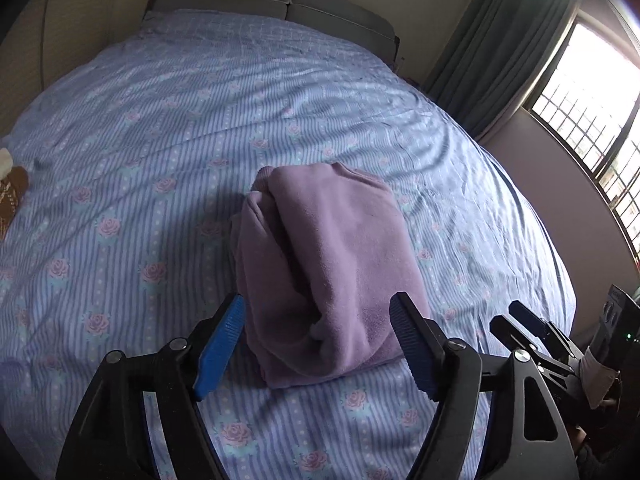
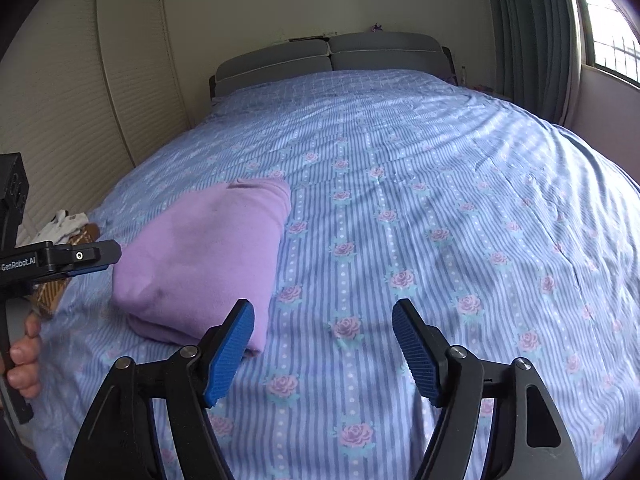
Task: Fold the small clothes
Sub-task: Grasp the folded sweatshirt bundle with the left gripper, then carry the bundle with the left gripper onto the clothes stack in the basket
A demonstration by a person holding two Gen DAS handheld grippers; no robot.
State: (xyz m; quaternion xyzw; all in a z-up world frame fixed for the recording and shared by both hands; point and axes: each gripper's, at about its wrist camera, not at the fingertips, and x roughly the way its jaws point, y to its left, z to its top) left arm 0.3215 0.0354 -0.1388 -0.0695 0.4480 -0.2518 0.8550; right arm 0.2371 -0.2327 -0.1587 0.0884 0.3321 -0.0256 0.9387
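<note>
A folded lilac fleece garment (image 1: 332, 256) lies as a compact bundle on the blue striped rose-print bed sheet (image 1: 160, 128). My left gripper (image 1: 318, 300) hovers open at the bundle's near end, its blue pads (image 1: 224, 340) standing either side of the cloth without pressing on it. In the right wrist view the same garment (image 2: 208, 252) sits to the left. My right gripper (image 2: 323, 304) is open over bare sheet (image 2: 440, 200) just right of the garment, with nothing between its fingers. The left gripper (image 2: 96, 258) shows side-on at the left edge, held by a hand (image 2: 24, 360).
A small heap of white and brown clothes (image 2: 60, 226) lies at the bed's left edge. A grey headboard (image 2: 332, 58) stands at the far end. Louvred wardrobe doors (image 2: 80, 120) line the left side. Green curtains (image 1: 500, 52) and a barred window (image 1: 592, 112) are on the right.
</note>
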